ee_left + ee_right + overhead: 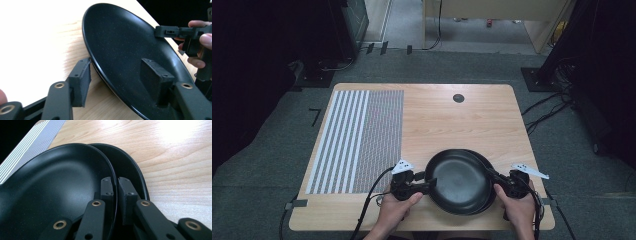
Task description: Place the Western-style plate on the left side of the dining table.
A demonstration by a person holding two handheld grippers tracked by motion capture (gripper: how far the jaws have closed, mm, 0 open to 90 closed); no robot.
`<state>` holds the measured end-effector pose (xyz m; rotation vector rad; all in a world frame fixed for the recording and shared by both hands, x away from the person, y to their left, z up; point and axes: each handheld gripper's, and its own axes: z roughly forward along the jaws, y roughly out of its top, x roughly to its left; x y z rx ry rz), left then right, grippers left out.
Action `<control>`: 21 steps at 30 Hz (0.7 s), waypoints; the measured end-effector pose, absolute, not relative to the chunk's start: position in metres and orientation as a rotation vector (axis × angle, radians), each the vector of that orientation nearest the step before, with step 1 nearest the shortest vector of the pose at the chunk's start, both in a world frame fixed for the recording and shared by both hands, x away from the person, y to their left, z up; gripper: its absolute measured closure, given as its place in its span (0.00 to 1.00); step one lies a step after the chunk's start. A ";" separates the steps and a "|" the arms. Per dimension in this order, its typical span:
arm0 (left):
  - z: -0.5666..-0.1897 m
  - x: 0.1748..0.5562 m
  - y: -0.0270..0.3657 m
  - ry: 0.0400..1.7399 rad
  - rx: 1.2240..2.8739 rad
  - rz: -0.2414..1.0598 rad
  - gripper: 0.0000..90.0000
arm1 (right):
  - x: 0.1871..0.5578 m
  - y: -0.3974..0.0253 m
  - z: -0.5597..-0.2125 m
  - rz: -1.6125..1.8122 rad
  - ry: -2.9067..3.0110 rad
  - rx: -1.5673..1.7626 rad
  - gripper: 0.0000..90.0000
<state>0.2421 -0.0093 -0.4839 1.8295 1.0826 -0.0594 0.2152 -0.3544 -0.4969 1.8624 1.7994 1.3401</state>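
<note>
Two black plates lie stacked and offset near the table's front edge. The upper plate (459, 181) (62, 182) (125, 42) covers most of the lower plate (485, 161) (127, 167), whose rim peeks out as a crescent on the right. My right gripper (495, 179) (114, 181) is shut on the upper plate's right rim, one jaw inside and one outside. At the left rim my left gripper (427, 184) (116, 63) is open. Its jaws straddle the edge, one pad over the plate's inside and one below the rim. The right gripper (170, 31) also appears across the plate in the left gripper view.
The wooden table (437, 115) has a striped and meshed mat (357, 140) covering its left part and a small black round cap (458, 98) near the back. Cables trail off the front edge. Grey carpet surrounds the table.
</note>
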 end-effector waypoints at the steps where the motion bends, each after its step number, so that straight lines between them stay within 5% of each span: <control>1: -0.484 0.242 -0.009 1.085 1.831 -0.066 0.50 | 0.215 -0.354 -0.497 1.337 1.799 1.861 0.93; 21: -0.481 0.241 -0.008 1.108 1.823 -0.068 0.56 | 0.216 -0.354 -0.498 1.358 1.804 1.871 0.93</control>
